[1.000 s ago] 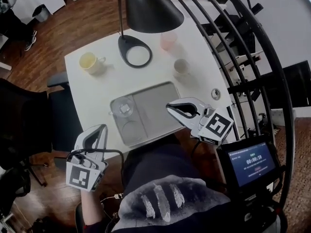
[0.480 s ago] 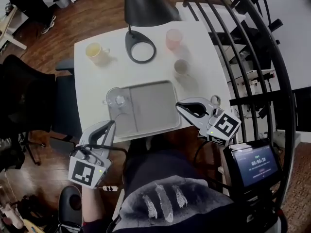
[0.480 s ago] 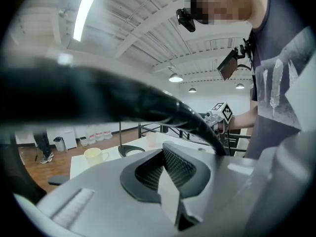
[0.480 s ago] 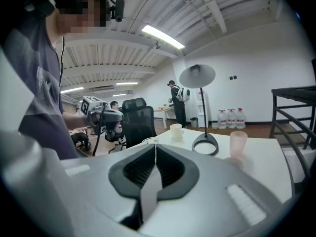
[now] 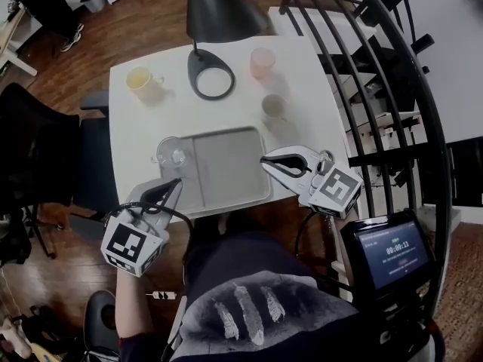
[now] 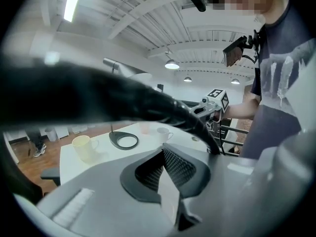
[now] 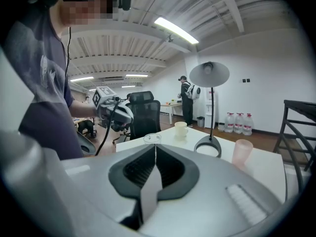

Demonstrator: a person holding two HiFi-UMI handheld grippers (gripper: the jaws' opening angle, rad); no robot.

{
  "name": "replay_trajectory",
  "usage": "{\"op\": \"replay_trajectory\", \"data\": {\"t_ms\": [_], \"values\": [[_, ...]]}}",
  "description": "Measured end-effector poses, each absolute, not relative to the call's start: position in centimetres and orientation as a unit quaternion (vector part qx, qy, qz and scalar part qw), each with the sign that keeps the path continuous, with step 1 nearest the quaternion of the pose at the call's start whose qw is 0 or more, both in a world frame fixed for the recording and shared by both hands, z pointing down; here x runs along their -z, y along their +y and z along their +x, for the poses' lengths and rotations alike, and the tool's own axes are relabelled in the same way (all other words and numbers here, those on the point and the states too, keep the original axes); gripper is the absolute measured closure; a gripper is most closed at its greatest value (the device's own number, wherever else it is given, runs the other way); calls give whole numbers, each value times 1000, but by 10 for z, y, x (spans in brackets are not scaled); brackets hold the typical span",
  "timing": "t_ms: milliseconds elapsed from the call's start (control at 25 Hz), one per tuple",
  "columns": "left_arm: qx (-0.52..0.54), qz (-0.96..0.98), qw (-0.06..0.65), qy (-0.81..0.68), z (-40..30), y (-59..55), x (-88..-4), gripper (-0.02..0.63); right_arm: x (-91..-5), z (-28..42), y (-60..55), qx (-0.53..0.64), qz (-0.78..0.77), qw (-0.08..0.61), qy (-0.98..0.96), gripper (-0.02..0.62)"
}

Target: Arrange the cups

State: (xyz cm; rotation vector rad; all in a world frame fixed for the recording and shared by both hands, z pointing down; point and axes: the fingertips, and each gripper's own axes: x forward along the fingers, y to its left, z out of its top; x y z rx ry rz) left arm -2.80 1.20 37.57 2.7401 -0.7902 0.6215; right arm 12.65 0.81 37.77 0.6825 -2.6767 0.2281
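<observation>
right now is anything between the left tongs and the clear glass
Nothing visible does. The left tongs, shut and empty, sit just short of the clear glass at the tray's left end, with only a bare gap between them.

At the head view's top edge the lamp shade (image 5: 225, 10) is cut off, and the black chair (image 5: 38, 157) runs off the left edge. The screen (image 5: 392, 251) at lower right shows digits too small to read. A blurred black cable (image 6: 98, 98) (very close to the lens) blocks the left gripper view's upper left. In the right gripper view, the right gripper (image 7: 155, 147) hides all of the clear glass (image 7: 152, 138) but its rim.
</observation>
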Motion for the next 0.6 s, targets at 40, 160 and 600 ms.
{"op": "replay_trajectory", "data": {"t_ms": [40,160,600], "values": [[-214,932,112,-269,-27,11,-376,591,-378,125,9,-80,237,184,-951,588],[-214,933,105,-270,-25,8,-374,591,-378,122,8,-84,236,187,-950,588],[-214,927,78,-297,-40,0,-364,591,-376,130,-9,-97,286,186,-935,547]]}}
